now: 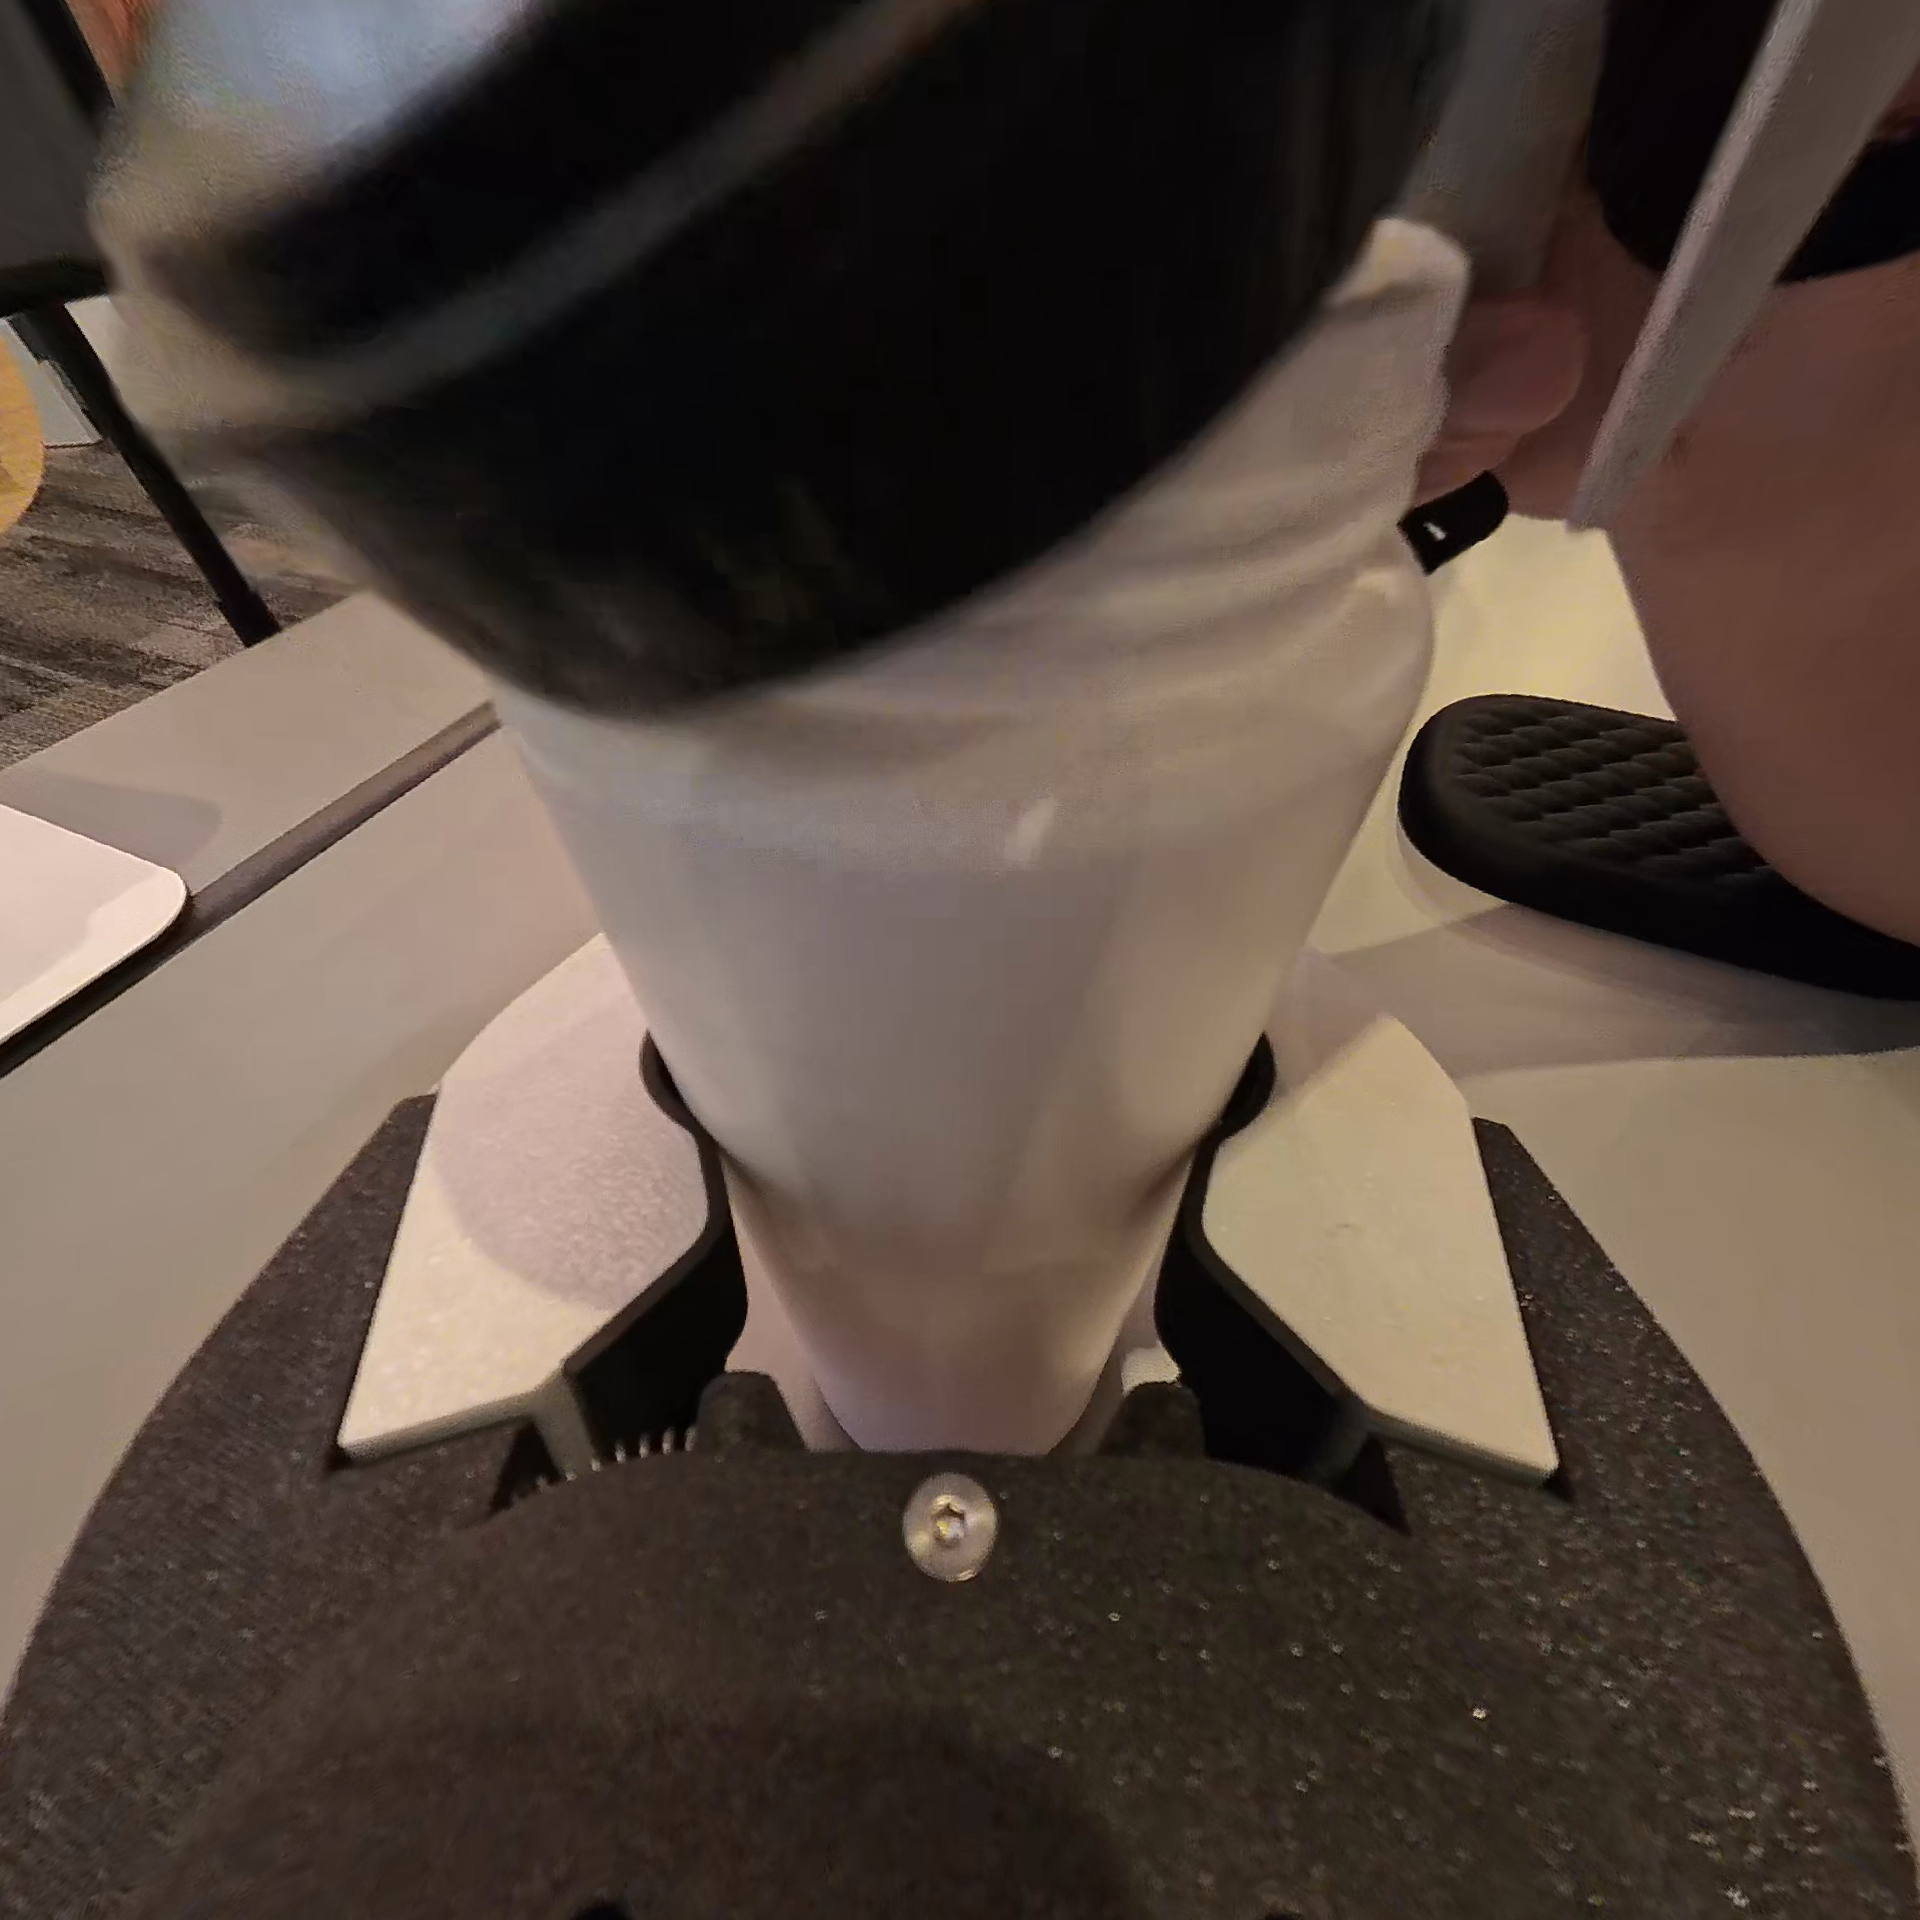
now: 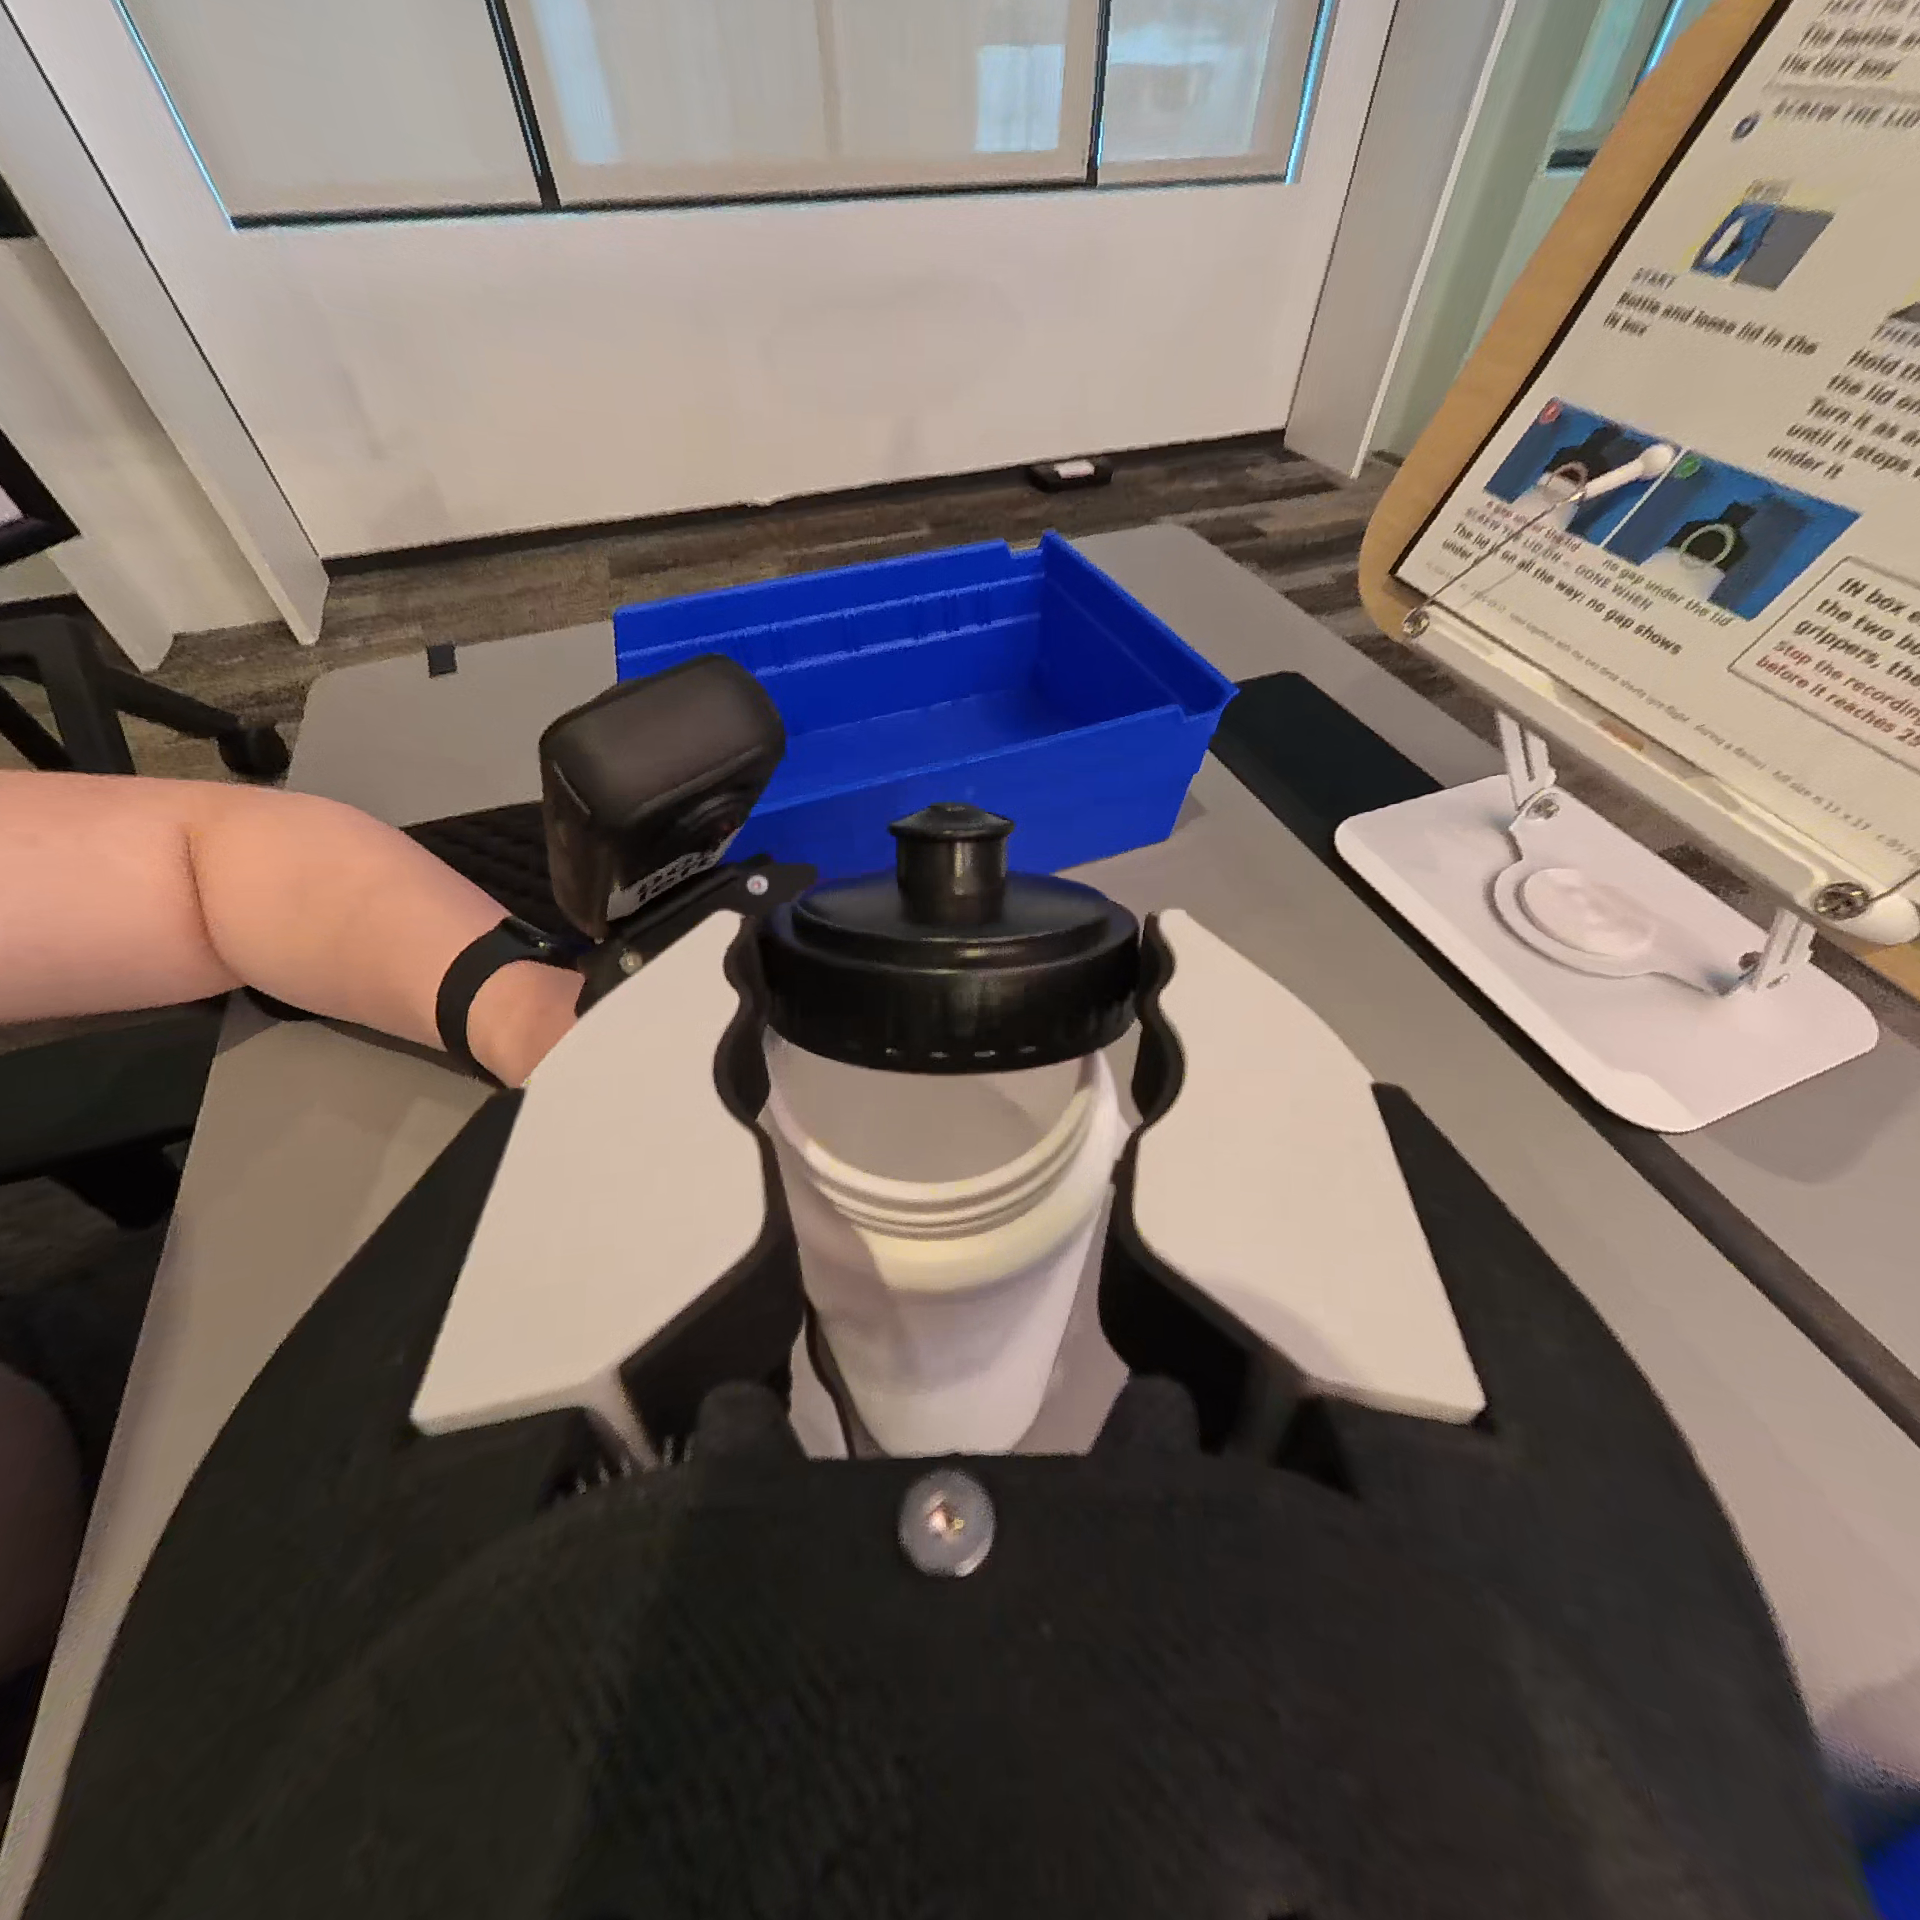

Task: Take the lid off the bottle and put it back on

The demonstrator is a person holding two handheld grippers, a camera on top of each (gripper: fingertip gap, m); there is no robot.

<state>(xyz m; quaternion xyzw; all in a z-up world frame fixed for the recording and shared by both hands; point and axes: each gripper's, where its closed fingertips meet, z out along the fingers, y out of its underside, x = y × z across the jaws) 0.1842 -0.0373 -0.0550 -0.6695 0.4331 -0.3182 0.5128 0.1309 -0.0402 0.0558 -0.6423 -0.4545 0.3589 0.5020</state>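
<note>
The black push-pull lid (image 2: 951, 982) is off the threads, sitting just above the open neck of the white squeeze bottle (image 2: 951, 1262), with clear space between the lid's skirt and the bottle's screw threads. The right gripper (image 2: 951, 997) has its jaws closed on the lid's ribbed rim, one on each side. The left gripper (image 1: 956, 1122) has its jaws clamped around the bottle's body lower down, holding it up off the grey tabletop (image 2: 343, 1195), tilted a bit as seen from the left wrist view. That view is blurry up top, so I can't tell much about the lid's alignment from it.

So I'd say we're at the midpoint: lid removed, or just about to go back on. Can't say which direction it's going. Next move would need the lid lowered square onto the neck and centred so the threads catch, then turned while the left side keeps the bottle from spinning.

Around it: an empty-looking blue bin (image 2: 935, 696) behind the bottle, and an instruction sheet on a white stand (image 2: 1621, 935) off to the right.
</note>
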